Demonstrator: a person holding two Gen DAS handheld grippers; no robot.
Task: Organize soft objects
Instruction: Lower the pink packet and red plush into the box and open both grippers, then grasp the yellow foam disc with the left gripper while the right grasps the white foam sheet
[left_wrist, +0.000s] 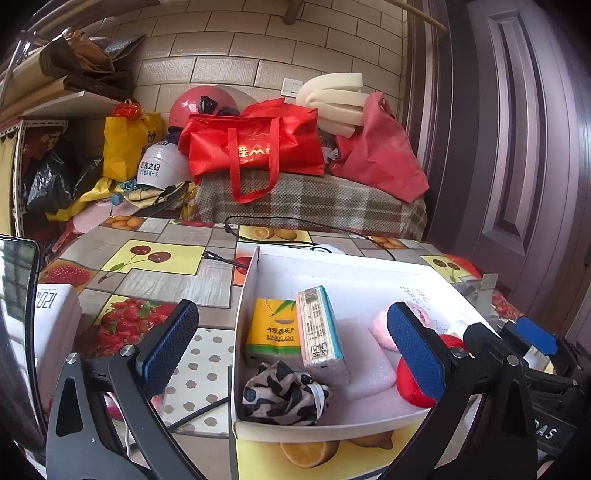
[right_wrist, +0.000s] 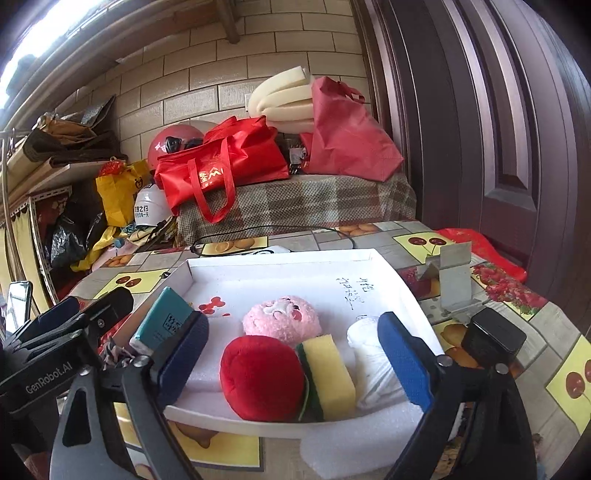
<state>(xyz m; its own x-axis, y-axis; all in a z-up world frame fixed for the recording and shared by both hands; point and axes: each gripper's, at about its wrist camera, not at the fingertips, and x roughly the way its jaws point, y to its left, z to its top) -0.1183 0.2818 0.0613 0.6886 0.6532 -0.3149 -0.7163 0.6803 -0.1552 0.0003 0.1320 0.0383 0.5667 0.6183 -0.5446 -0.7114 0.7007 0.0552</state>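
Note:
A shallow white box (left_wrist: 247, 291) (right_wrist: 373, 258) sits on the fruit-print table. In the left wrist view it holds a yellow tissue pack (left_wrist: 271, 326), a blue-edged tissue pack (left_wrist: 321, 328), a leopard-print cloth (left_wrist: 284, 395), a pink plush (left_wrist: 382, 326) and a red plush (left_wrist: 410, 384). The right wrist view shows the pink plush (right_wrist: 280, 317), red plush (right_wrist: 260, 376), a yellow sponge (right_wrist: 330, 373) and a white cloth roll (right_wrist: 373, 365). My left gripper (left_wrist: 295, 349) is open and empty over the box's near left part. My right gripper (right_wrist: 293, 363) is open and empty around the plush and sponge.
A white foam sheet (right_wrist: 354, 446) lies under the box front. A metal bracket (right_wrist: 454, 280) stands right of the box. A black cable (left_wrist: 295, 225) runs behind it. A phone (right_wrist: 18, 306) and a white booklet (left_wrist: 55, 317) lie at the left. Red bags (left_wrist: 255, 147) sit behind.

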